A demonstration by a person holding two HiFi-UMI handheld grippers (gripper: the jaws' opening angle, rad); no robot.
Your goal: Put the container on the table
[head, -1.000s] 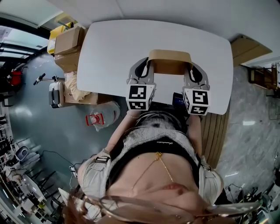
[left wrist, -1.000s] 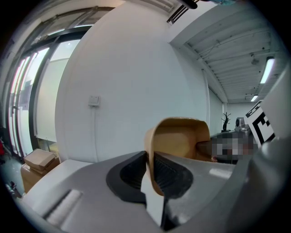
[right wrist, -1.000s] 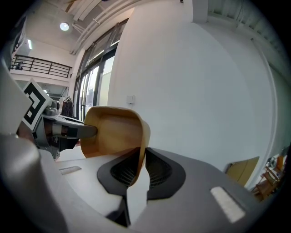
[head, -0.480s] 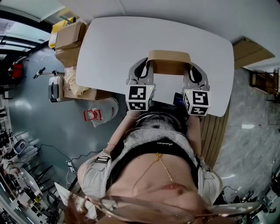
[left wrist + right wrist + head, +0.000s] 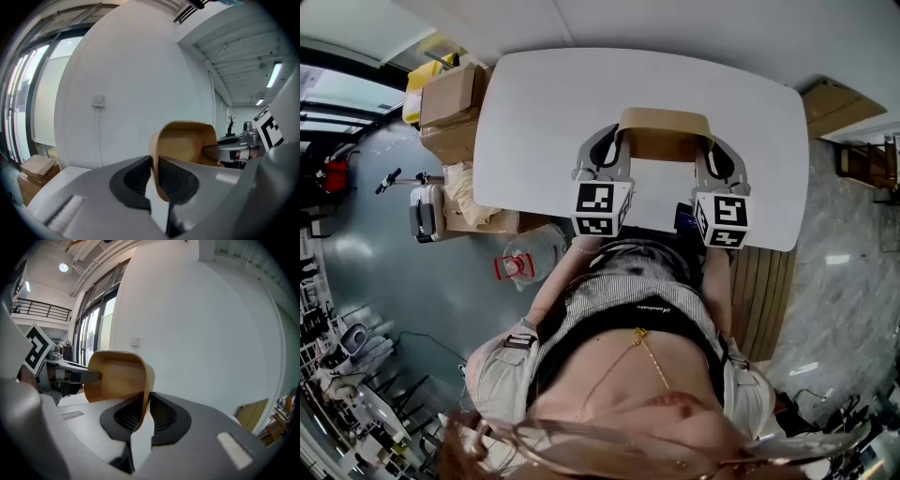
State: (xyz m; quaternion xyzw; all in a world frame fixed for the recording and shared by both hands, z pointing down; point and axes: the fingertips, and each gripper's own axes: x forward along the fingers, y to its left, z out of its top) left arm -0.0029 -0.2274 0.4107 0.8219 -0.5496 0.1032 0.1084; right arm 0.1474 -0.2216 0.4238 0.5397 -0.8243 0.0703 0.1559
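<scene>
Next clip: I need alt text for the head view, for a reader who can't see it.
Seen from above, a person holds a tan container over a white table, with the left gripper clamped on its left wall and the right gripper on its right wall. Cardboard boxes stand on the floor beside the table's left end.

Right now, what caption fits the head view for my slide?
Left gripper and right gripper clamp opposite walls of a tan container over the table.
</scene>
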